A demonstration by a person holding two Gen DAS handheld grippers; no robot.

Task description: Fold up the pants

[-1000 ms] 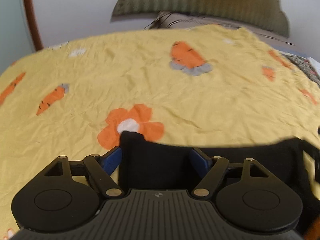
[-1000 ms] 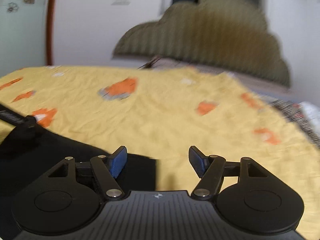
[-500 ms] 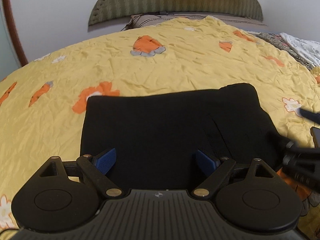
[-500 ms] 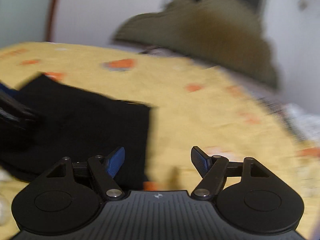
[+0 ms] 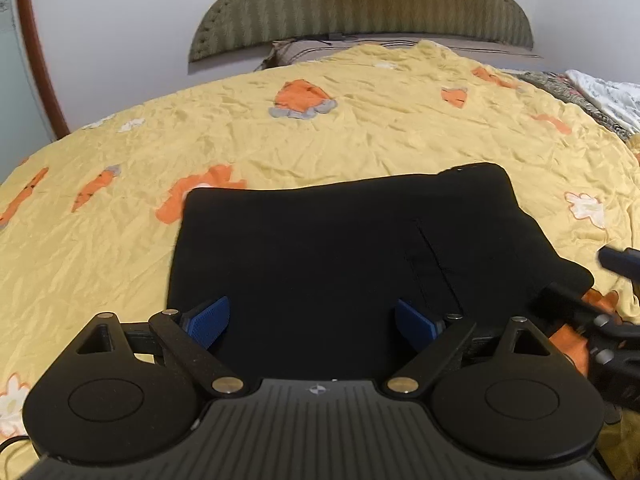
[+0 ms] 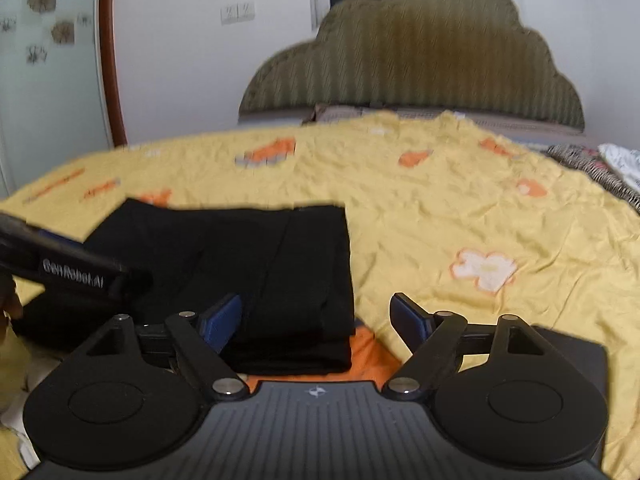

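**Black pants lie folded on the bed, both tools letting go**

The bed [image 5: 360, 128], spread with a wrinkled yellow cover printed with orange carrots and white flowers, fills both views. A padded headboard [image 5: 360, 4] stands against the wall at the far end, with a striped pillow [image 5: 304, 49] tucked just below it.

The pants [image 5: 340, 264] rest on the cover, on the near part of the bed, as a compact black rectangle. From the right wrist view the stack [image 6: 256, 268] shows layered edges at its near right corner, so it looks to have been folded several times already, and the task seems close to done.

The left tool [image 5: 310, 322] hovers over the near edge of the pants with its jaws opening; cloth lies beneath the gap, but the blue pads are not pressing on it. The right tool [image 6: 316, 316] hangs over the right near corner, jaws also opening, holding nothing. Each tool shows at the rim of the other's view.

The cloth looks soft, light and limp: it will sag and drape from any point it is lifted by, and the layers could slide apart. For a further fold or a tidy-up, the best hold is likely at the two near corners, pinching all layers together so the stack stays square.
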